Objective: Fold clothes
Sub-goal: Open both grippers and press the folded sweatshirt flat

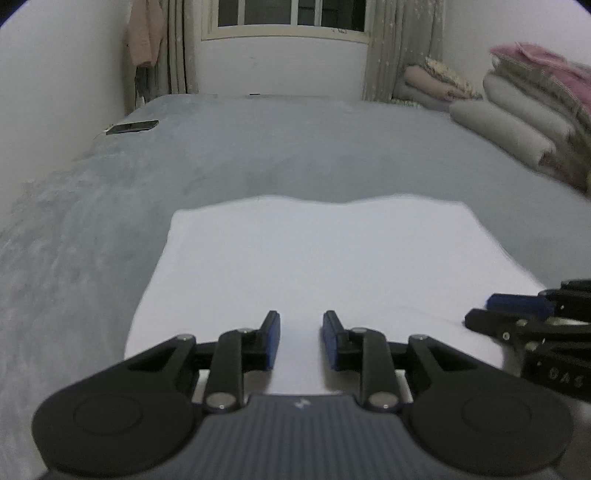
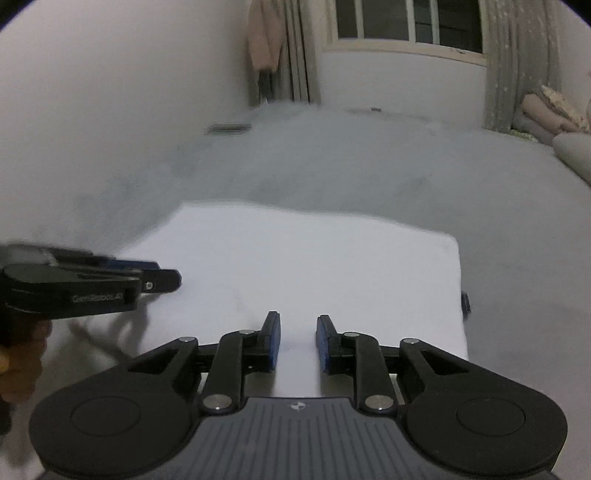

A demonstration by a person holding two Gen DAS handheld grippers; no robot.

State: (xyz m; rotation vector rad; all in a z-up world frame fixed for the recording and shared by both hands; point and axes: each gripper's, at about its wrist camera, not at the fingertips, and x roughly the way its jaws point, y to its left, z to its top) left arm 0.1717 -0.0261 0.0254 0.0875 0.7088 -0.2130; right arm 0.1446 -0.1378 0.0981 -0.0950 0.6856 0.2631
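Note:
A white garment (image 1: pixel 317 258) lies flat and folded into a rectangle on the grey bed cover (image 1: pixel 258 147); it shows in the right wrist view too, as the white garment (image 2: pixel 314 269). My left gripper (image 1: pixel 301 328) hovers over its near edge, open, with nothing between the blue pads. My right gripper (image 2: pixel 298 330) is also open and empty, above the garment's near right part. Each gripper appears in the other's view: the right gripper (image 1: pixel 480 314) at the right edge, the left gripper (image 2: pixel 166 273) at the left, held by a hand (image 2: pixel 18 354).
A black phone (image 1: pixel 132 127) lies at the bed's far left by the wall. Stacked folded blankets (image 1: pixel 535 122) fill the right side. Curtains and a window (image 1: pixel 291 18) stand behind the bed. A pink garment (image 1: pixel 144 37) hangs at the left corner.

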